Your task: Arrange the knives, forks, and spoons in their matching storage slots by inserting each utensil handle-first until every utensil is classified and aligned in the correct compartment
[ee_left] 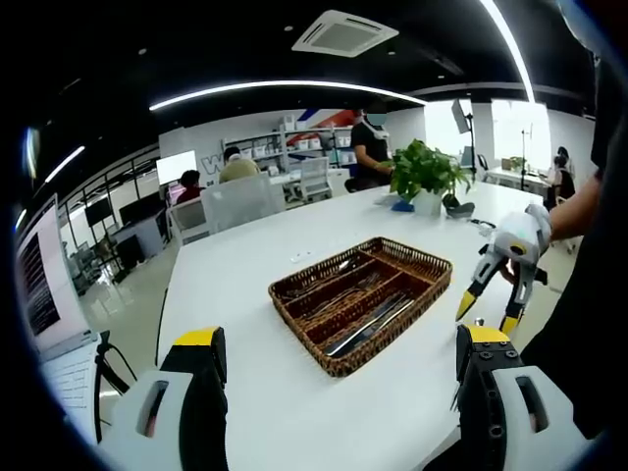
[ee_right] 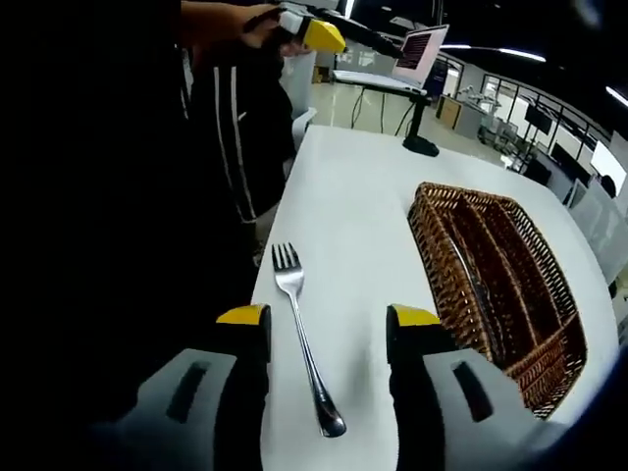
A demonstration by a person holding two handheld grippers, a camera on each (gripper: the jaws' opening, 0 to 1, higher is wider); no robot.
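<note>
Across a smooth white table (ee_left: 245,285) we see a rectangular woven wicker tray (ee_left: 361,302), its long compartments holding metal cutlery (ee_left: 368,329). We hold the left gripper (ee_left: 339,343) with its yellow-tipped jaws spread wide and empty, short of the tray. Our right gripper (ee_right: 329,319) also stands wide open with nothing held, its jaws flanking a slim polished steel fork (ee_right: 302,334) lying flat on the table beside the tray, tines pointing away.

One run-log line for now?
left gripper: open, empty | right gripper: open over fork | fork: on table beside wicker tray
</note>
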